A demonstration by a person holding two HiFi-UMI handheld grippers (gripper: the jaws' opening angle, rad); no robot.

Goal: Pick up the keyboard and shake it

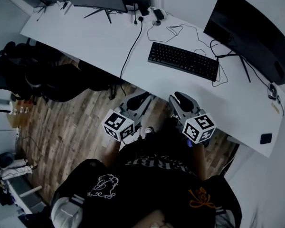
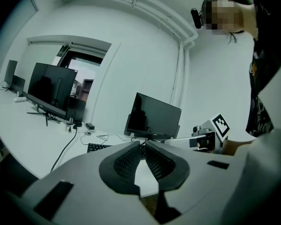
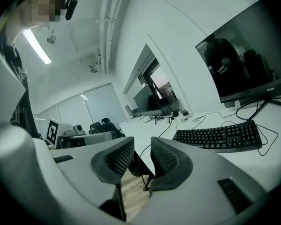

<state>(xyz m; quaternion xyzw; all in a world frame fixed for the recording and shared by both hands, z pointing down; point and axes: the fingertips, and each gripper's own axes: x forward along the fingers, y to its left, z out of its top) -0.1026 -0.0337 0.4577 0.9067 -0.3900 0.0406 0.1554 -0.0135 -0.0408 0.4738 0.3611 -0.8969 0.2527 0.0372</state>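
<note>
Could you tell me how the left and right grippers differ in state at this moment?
The left gripper has jaws meeting at the tips; the right gripper has them apart. The right gripper view shows the whole keyboard, the left gripper view only its end behind the jaws. Both are empty and short of the keyboard.

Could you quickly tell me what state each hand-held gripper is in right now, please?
Left hand-held gripper: closed, holding nothing.
Right hand-held gripper: slightly open, holding nothing.
</note>
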